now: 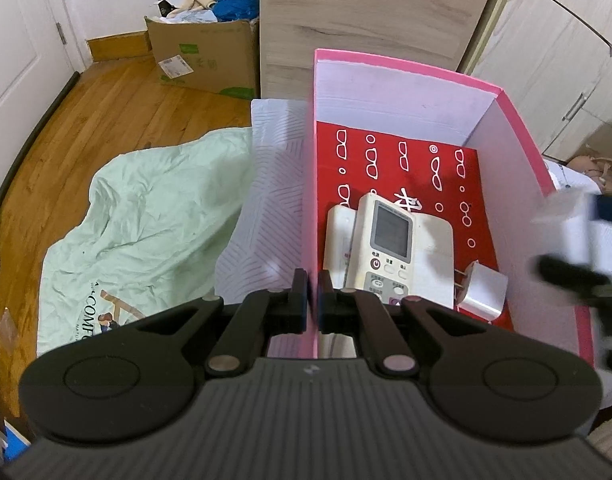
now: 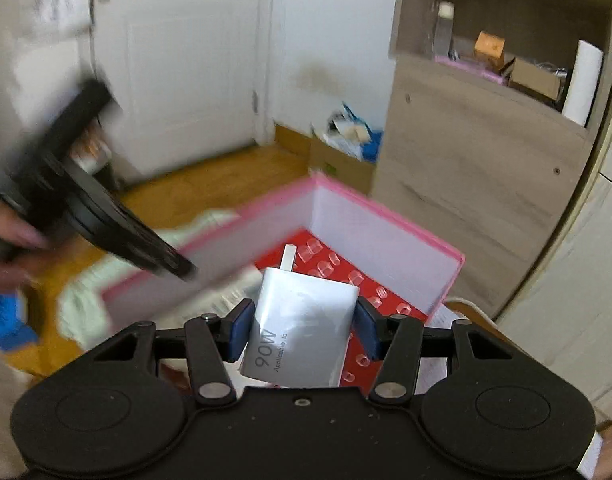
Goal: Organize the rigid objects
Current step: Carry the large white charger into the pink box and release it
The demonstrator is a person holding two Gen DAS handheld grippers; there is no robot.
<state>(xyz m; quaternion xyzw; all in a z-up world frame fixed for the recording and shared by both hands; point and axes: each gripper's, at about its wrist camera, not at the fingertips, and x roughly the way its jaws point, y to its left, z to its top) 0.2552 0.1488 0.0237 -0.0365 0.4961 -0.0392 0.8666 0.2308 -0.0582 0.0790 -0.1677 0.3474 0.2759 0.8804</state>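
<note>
The box (image 1: 518, 128) is pink outside with white inner walls; its floor is red with white outline shapes. Inside it lie a cream remote (image 1: 386, 248) with a grey screen and a white plug (image 1: 484, 290). Beside the box, a pale green sheet (image 1: 146, 208).

Even, soft indoor daylight, no harsh glare; fisheye bending at edges; left wrist view sharp apart from blurred right margin; right wrist view motion-smeared throughout, background soft.
</note>
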